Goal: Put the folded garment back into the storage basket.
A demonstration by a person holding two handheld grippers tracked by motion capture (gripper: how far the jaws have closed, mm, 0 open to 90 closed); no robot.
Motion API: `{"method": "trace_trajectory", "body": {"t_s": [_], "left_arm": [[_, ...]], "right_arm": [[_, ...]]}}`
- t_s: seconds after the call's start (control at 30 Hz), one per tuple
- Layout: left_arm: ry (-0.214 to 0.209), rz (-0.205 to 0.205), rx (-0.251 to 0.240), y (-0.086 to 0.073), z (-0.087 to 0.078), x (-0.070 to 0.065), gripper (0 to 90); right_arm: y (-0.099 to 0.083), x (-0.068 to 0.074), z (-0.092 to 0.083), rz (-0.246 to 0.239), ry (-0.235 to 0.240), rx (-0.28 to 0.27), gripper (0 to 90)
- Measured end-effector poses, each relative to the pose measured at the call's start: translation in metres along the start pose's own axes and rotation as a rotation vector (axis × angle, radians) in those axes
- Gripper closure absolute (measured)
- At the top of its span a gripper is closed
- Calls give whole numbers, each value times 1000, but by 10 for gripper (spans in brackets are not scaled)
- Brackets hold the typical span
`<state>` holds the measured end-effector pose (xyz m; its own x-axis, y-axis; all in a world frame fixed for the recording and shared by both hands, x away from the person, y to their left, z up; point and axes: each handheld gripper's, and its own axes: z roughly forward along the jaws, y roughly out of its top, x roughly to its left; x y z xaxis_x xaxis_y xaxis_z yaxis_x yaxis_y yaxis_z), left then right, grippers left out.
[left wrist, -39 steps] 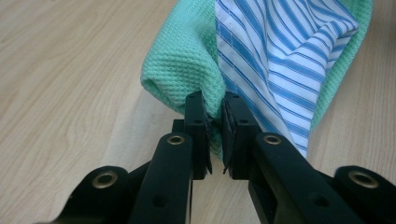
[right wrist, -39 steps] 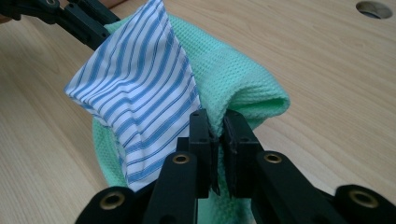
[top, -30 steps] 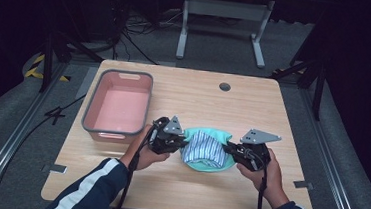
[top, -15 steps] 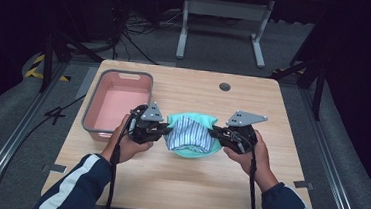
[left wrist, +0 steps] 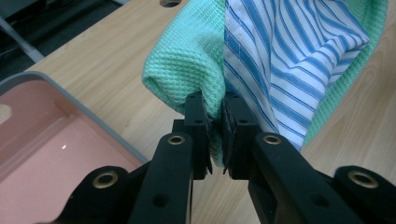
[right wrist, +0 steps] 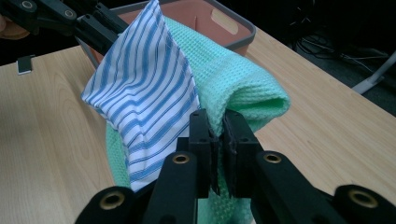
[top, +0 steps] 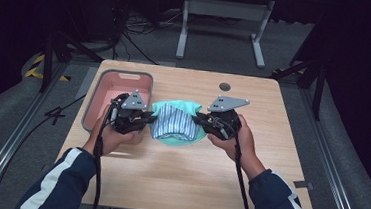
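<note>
A mint-green waffle cloth (top: 186, 107) with a blue-and-white striped cloth (top: 171, 124) folded over it hangs between the two grippers, above the wooden table (top: 177, 184). My left gripper (top: 148, 117) is shut on the green cloth's left edge. The left gripper view shows its pads (left wrist: 215, 109) pinching the green cloth (left wrist: 182, 60) beside the striped cloth (left wrist: 289, 56). My right gripper (top: 198, 119) is shut on the opposite edge, and its own view shows its jaws (right wrist: 215, 121) closed on green cloth (right wrist: 238, 84), with the striped cloth (right wrist: 140, 84) to the left.
A pink bin with a grey rim (top: 93, 108) stands on the table's left side, right beside the left hand; its corner (left wrist: 42, 140) lies below the left jaws. A round cable hole (top: 224, 86) sits at the table's far edge. Dark floor and stands surround the table.
Both hands have lifted the cloth bundle and carried it left and away from the person, toward the pink bin. Both grips have stayed closed on the cloth.
</note>
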<state>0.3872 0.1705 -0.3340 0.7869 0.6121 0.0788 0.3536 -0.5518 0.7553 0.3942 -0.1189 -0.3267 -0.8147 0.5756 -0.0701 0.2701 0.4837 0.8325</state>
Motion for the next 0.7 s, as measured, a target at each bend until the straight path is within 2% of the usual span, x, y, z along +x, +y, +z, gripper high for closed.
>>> {"method": "trace_trajectory", "body": {"t_s": [0.07,0.17,0.23,0.43,0.7], "left_arm": [[11,5,6,0,-3,3,819],[32,-12,1,-2,-8,7,818],[51,-8,8,-2,-13,11,819],[77,-33,4,-6,-28,22,819],[125,-28,26,-10,-43,37,819]], "right_arm": [[4,1,4,-5,6,-5,833],[10,2,9,-5,13,-13,833],[15,4,13,-8,19,-20,834],[31,9,26,-15,37,-37,834],[45,16,44,-17,53,-53,834]]}}
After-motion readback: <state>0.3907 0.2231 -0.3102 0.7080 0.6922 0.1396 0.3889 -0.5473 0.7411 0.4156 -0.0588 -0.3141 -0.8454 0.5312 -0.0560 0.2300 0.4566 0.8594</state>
